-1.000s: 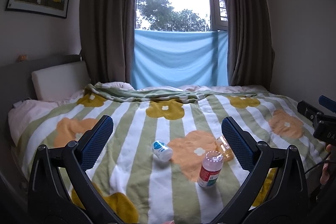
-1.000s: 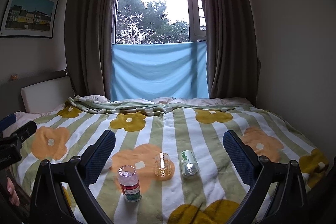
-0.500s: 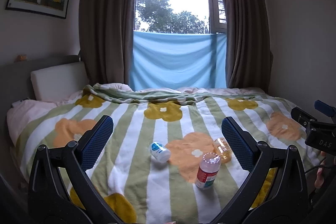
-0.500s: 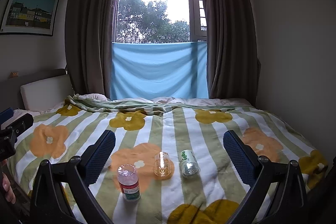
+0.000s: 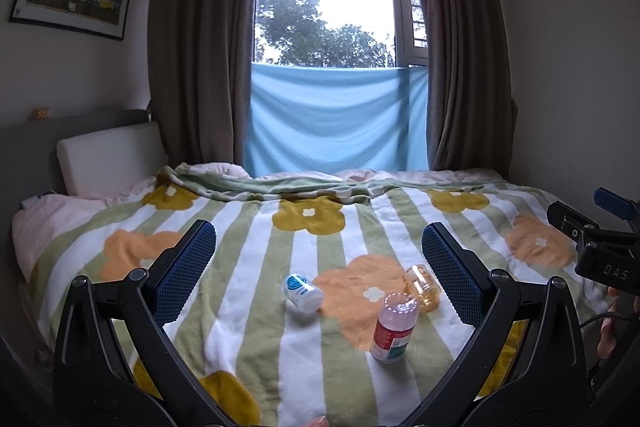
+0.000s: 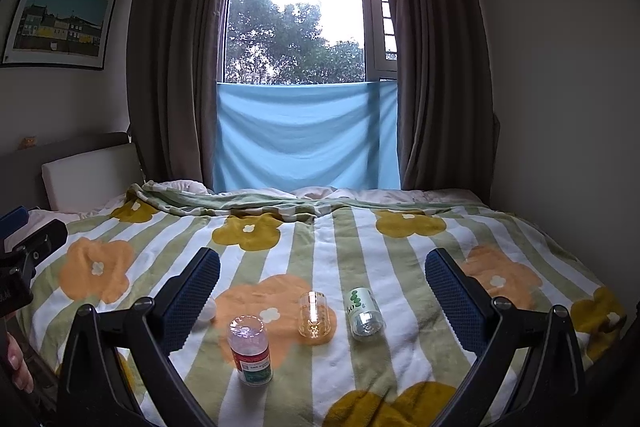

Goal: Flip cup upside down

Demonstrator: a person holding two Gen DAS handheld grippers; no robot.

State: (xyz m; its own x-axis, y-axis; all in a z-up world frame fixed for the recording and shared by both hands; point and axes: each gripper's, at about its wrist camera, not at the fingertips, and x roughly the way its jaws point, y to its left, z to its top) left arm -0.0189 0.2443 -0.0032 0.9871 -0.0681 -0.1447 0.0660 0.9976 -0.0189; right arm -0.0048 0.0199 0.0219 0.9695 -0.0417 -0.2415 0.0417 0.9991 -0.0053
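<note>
A small clear glass cup [image 6: 314, 314] stands upright on an orange flower of the striped bedspread [image 6: 320, 239]. In the left wrist view the cup [image 5: 423, 287] shows just left of my left gripper's right finger. My left gripper [image 5: 319, 281] is open and empty, hovering above the bed. My right gripper [image 6: 322, 293] is open and empty, with the cup between its fingers further ahead. The right gripper's body shows at the right edge of the left wrist view [image 5: 600, 255].
A red-labelled pill bottle [image 6: 250, 349] stands upside down, left of the cup and nearer. A green-labelled bottle [image 6: 364, 313] lies to the cup's right. A white blue-labelled bottle [image 5: 303, 293] lies to its left. Headboard, curtains and window stand beyond the bed.
Both views shifted slightly; the objects sit a little lower and nearer in the right wrist view. Nothing was grasped and both grippers stay open.
</note>
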